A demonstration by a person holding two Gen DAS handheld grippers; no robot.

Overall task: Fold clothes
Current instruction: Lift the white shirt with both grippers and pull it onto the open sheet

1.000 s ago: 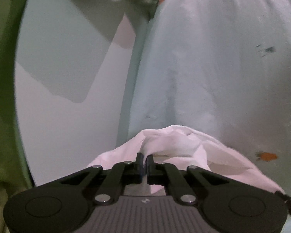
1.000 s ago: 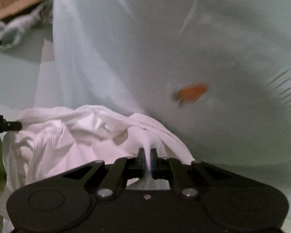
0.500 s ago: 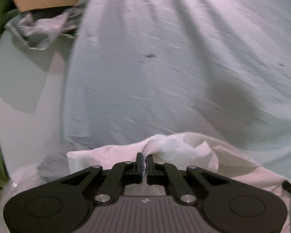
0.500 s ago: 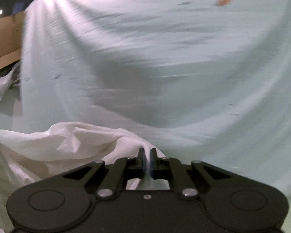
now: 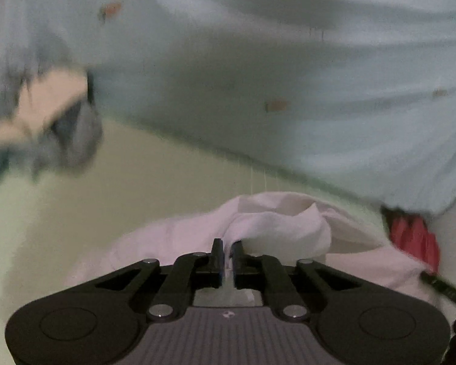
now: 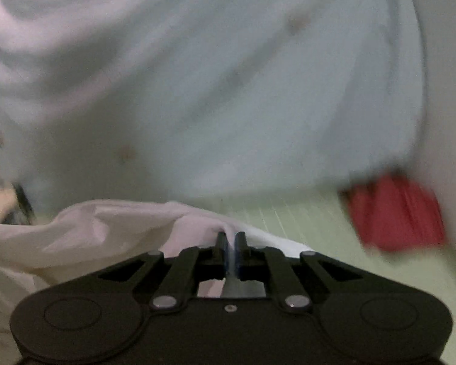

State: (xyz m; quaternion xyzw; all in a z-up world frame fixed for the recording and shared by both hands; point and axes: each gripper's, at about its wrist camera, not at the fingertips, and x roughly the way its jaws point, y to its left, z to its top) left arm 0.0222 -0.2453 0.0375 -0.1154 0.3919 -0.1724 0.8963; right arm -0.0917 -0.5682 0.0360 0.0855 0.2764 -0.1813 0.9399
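A white garment [image 5: 276, 222] bunches up just in front of both grippers. My left gripper [image 5: 227, 254] is shut on a fold of it, with cloth pinched between the fingertips. My right gripper [image 6: 231, 248] is shut on another part of the same white garment [image 6: 106, 228], which stretches off to the left. Both views are blurred by motion.
A pale blue patterned sheet [image 5: 288, 60] fills the upper part of both views [image 6: 212, 76]. A pale green surface [image 5: 136, 188] lies below it. A red cloth [image 6: 398, 213] lies at the right, also in the left wrist view [image 5: 416, 240]. A blurred grey and beige heap [image 5: 51, 115] lies at left.
Both grippers have swung with the white garment still pinched. The view has shifted from the blue sheet toward the green surface, and the red cloth has come into sight.
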